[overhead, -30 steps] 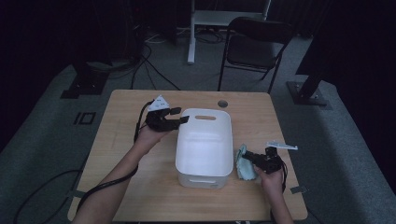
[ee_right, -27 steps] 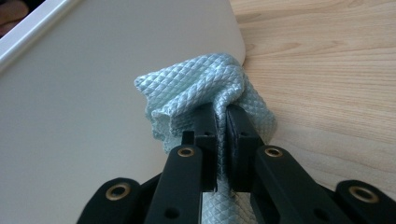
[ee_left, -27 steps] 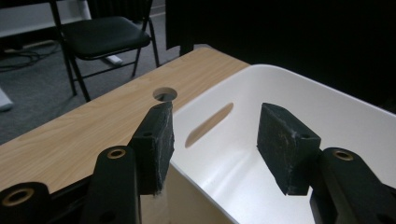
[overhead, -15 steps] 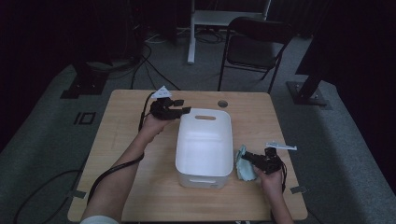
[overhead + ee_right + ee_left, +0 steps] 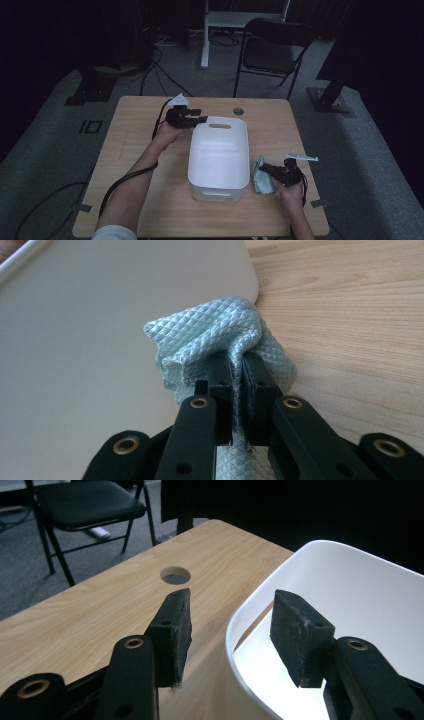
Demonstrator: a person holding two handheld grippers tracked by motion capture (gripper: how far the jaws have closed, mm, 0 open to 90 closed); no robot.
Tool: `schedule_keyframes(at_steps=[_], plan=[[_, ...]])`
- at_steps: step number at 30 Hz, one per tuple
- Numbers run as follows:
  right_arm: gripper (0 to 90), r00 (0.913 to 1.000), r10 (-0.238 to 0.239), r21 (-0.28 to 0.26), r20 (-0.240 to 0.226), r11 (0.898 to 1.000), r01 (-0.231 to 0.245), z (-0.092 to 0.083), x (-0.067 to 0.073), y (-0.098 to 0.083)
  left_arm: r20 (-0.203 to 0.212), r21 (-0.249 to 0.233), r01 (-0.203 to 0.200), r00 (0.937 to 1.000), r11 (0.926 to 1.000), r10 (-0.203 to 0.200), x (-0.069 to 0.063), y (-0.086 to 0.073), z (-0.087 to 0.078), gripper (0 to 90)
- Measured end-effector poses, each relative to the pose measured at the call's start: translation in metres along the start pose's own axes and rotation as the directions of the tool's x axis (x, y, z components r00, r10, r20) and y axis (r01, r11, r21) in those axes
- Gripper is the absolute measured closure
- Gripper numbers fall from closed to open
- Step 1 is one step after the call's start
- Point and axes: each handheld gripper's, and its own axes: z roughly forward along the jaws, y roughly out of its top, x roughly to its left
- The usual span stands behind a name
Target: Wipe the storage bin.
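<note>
While your right gripper (image 5: 237, 371) pinches the pale blue cloth (image 5: 220, 335) between pressed-together fingers (image 5: 220, 375), the cloth lies bunched on the tabletop (image 5: 140, 145), touching the right wall of the white tub (image 5: 218, 155). Your left gripper (image 5: 230, 622) stands at the tub's far left corner, fingers (image 5: 175, 625) spread and just closing in, one outside the rim (image 5: 235, 620), one inside, not yet pressing on it.
</note>
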Motion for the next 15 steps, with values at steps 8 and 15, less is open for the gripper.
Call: schedule_keyframes(at_steps=[8,15], plan=[[84.6,1.0000,0.006,0.001,0.005,1.000,-0.006,0.000,-0.001,-0.001,0.018,0.036,-0.023,0.9996,0.9991,0.023,0.000,-0.003,0.010,63.6],[84.6,1.0000,0.009,-0.001,0.004,1.000,-0.009,-0.002,-0.002,-0.001,0.012,0.026,-0.011,0.9999,0.9996,0.011,0.000,-0.006,0.011,77.4]])
